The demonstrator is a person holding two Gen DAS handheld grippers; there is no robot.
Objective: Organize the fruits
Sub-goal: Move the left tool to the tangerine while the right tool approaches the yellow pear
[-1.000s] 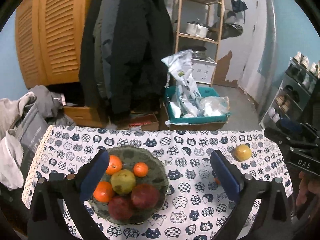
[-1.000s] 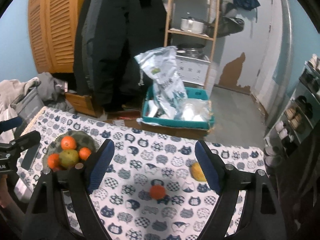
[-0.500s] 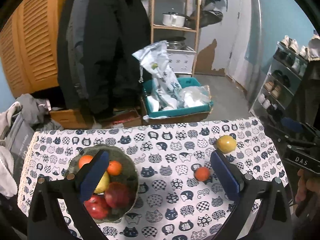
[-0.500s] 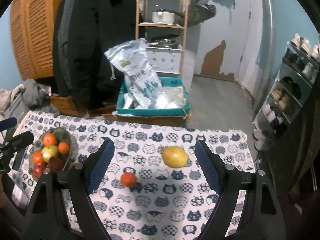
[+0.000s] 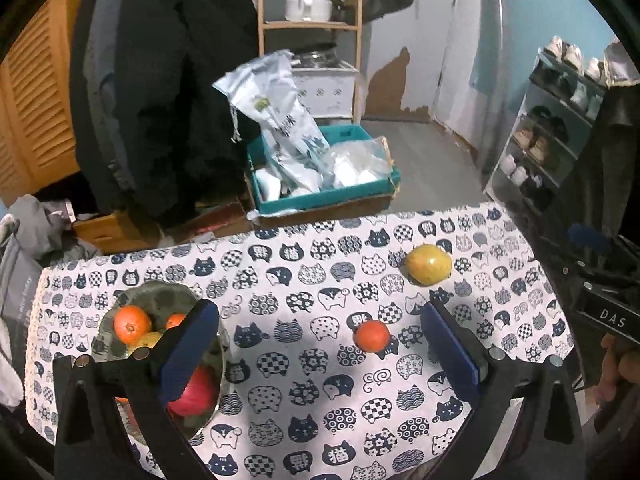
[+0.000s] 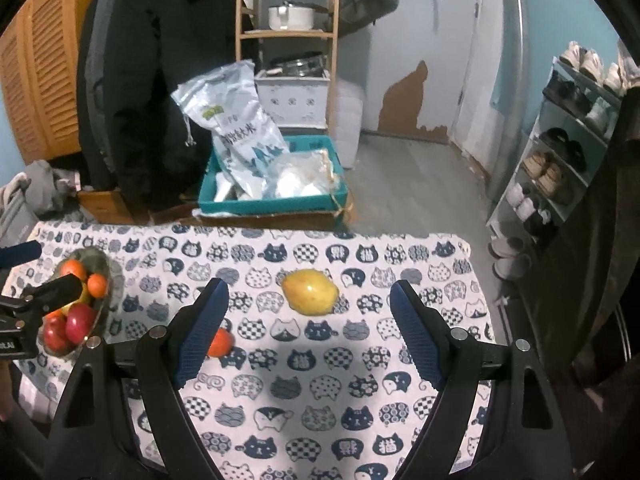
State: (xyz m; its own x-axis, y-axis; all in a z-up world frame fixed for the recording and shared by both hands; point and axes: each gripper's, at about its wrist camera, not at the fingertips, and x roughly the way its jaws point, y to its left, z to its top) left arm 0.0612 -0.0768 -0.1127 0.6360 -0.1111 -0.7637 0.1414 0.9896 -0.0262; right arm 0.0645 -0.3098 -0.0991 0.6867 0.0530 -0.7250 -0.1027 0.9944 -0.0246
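While both grippers shifted right, yellow fruit (image 6: 310, 292) apparently stayed put.

My left gripper (image 5: 316, 352) is tilted steeply down, jaws spread wide with nothing between the blue pads (image 5: 188, 350). My right gripper (image 6: 308, 332) is pitched down much the same, jaws also wide apart and empty. From the left camera, the right gripper's body shows at 3 o'clock, with my right hand (image 5: 618, 368) wrapped under it at about 4. From the right camera, the left gripper's finger pokes in at 9 o'clock.
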